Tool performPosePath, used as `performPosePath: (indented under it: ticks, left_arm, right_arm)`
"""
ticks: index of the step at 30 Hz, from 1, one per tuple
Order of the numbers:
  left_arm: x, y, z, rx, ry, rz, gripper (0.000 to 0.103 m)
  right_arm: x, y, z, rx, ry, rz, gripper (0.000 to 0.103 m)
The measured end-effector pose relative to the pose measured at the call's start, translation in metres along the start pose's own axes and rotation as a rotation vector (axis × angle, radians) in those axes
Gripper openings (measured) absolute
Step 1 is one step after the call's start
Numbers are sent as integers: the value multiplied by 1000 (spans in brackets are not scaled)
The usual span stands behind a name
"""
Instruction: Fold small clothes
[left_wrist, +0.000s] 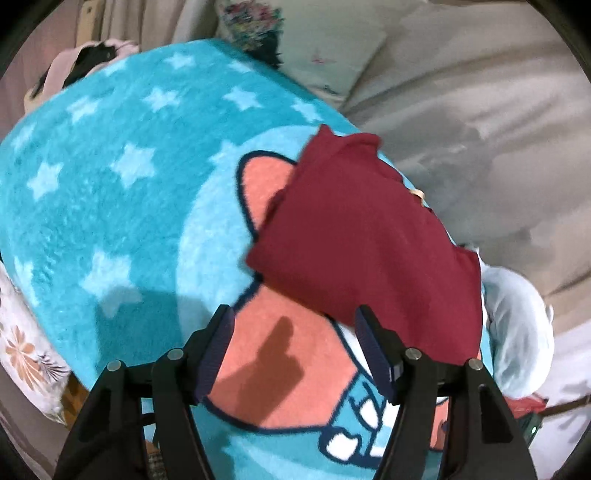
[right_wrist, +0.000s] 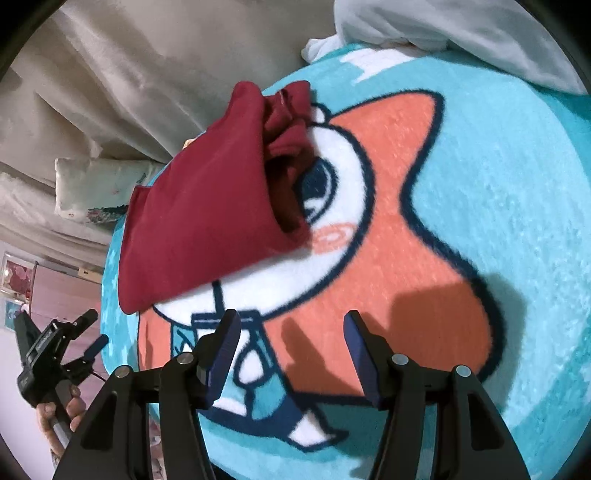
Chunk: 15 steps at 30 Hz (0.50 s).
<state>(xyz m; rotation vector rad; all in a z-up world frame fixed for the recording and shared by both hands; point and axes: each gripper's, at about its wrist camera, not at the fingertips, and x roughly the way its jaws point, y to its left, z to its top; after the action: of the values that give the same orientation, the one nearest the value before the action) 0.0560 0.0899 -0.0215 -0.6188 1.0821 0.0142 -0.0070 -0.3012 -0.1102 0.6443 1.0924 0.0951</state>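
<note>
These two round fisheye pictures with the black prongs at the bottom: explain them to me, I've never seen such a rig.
No robot here: a person holds a two-finger claw in each hand, with a camera on each looking along its fingers. One picture is from the left claw, the other from the right claw; the left claw also shows in the right view, with the hand gripping it. Both claws are open and hold nothing. Ahead lies a folded dark red garment on a turquoise cartoon blanket, with white cloth at its edge.

Folded maroon garment (left_wrist: 354, 236) on star blanket (left_wrist: 110, 177)

Left tool (left_wrist: 295, 328) and right tool (right_wrist: 291, 332) both gape wide, gripping nothing.
</note>
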Motion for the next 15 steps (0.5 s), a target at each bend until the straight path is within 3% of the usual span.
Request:
performPosePath:
  ticks: [8,9,10,15]
  left_arm:
    - [65,9,20,-69,158,-97,67]
    - [70,10,25,-83,161,-112,70]
    - [70,9,29,-88,146,-129,75]
    - [82,15,51,-162,180,-191,75]
  right_arm:
    - [18,4,11,88,25,147,64]
    - [24,5,15,105,35,159,64]
    - [30,6,19,118,42,162,64]
    - [48,18,41,128,4,122,67]
